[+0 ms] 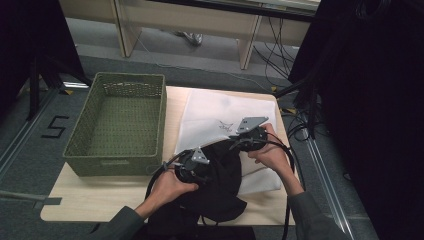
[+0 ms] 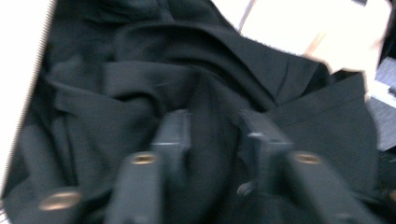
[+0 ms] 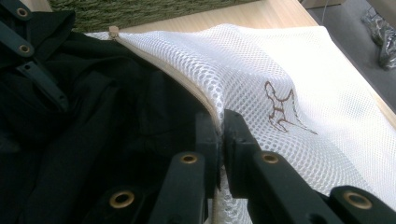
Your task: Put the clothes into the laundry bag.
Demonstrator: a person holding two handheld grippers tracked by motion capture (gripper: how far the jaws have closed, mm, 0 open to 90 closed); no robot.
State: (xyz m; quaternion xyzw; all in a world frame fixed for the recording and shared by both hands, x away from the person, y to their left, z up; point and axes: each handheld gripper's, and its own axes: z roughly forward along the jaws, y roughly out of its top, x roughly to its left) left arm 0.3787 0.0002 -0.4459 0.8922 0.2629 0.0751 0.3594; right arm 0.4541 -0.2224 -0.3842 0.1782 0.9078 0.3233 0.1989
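Note:
A white mesh laundry bag (image 1: 220, 112) with a small brown emblem (image 3: 280, 109) lies on the wooden table (image 1: 100, 195). A black garment (image 1: 222, 185) sits partly inside the bag's mouth and spills over the table's front edge. My right gripper (image 3: 220, 130) is shut on the upper edge of the bag's opening and holds it raised; in the high view the right gripper (image 1: 239, 140) is at the bag's middle. My left gripper (image 2: 215, 135) stands open over the rumpled black garment (image 2: 154, 79), a fold lying loose between the jaws. In the high view the left gripper (image 1: 206, 172) rests against the cloth.
A green woven basket (image 1: 115, 165) stands with nothing in it on the table's left half, close to the bag. The bag's zipper pull (image 3: 113, 31) lies at the far end of the opening. Black cables trail from both grippers across the front edge.

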